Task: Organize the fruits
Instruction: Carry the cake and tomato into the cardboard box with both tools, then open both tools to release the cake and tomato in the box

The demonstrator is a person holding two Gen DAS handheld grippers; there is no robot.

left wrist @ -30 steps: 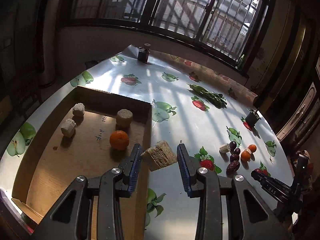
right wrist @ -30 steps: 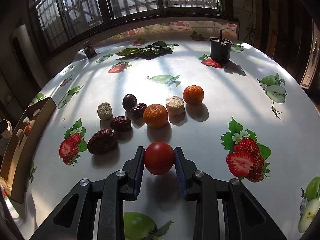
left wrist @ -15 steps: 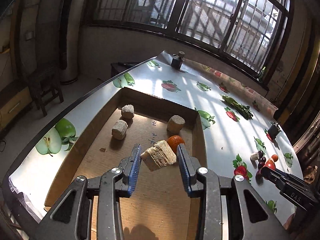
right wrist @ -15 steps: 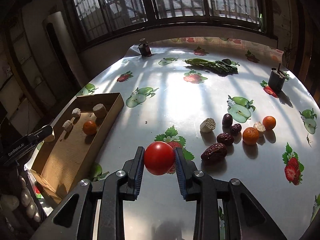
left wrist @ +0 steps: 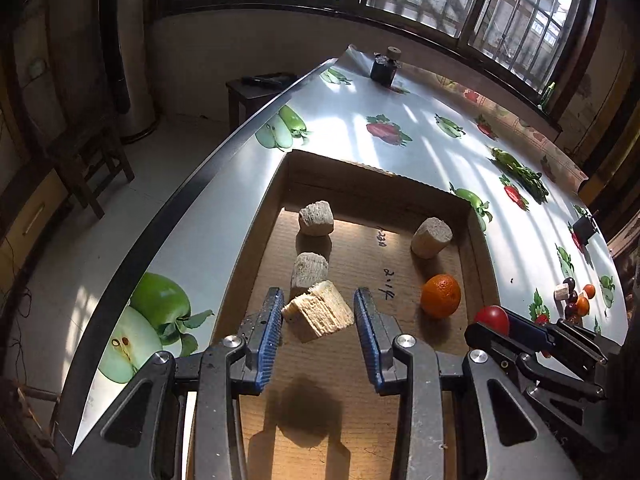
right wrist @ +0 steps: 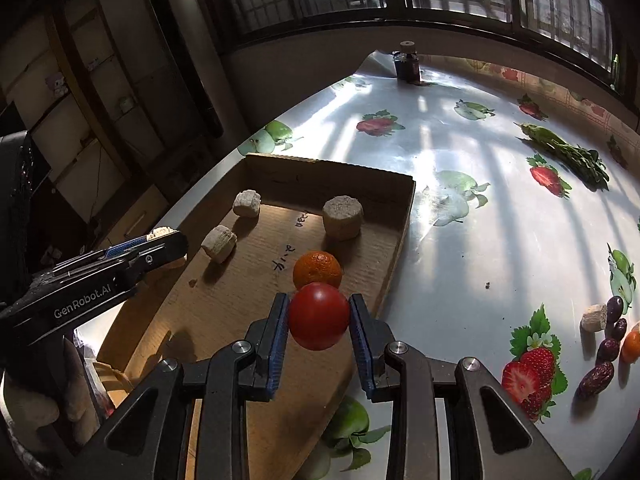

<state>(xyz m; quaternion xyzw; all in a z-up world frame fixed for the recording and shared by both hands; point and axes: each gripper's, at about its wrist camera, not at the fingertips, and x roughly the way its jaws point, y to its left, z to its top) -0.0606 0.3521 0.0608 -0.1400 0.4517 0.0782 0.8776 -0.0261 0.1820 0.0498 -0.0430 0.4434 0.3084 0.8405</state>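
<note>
My left gripper (left wrist: 318, 320) is shut on a pale fibrous chunk (left wrist: 318, 316) and hangs over the near part of the shallow cardboard box (left wrist: 256, 240). Inside the box lie three similar pale chunks (left wrist: 316, 218) (left wrist: 309, 270) (left wrist: 431, 237) and an orange (left wrist: 441, 295). My right gripper (right wrist: 319, 322) is shut on a red tomato (right wrist: 319, 316), held over the box's right side just in front of the orange (right wrist: 318, 269). In the right wrist view the left gripper (right wrist: 166, 245) shows at the box's left edge.
Loose fruit remains on the table at the right: dark dates (right wrist: 597, 374), a pale chunk (right wrist: 593, 317), a plum (right wrist: 615, 308) and an orange (right wrist: 632, 346). Green leafy stems (right wrist: 568, 152) and a small dark jar (right wrist: 407, 65) sit farther back. The table edge runs left of the box.
Both grippers have swung left from the fruit pile to above the cardboard box, each still holding its item. The box now fills the near view of both cameras.
</note>
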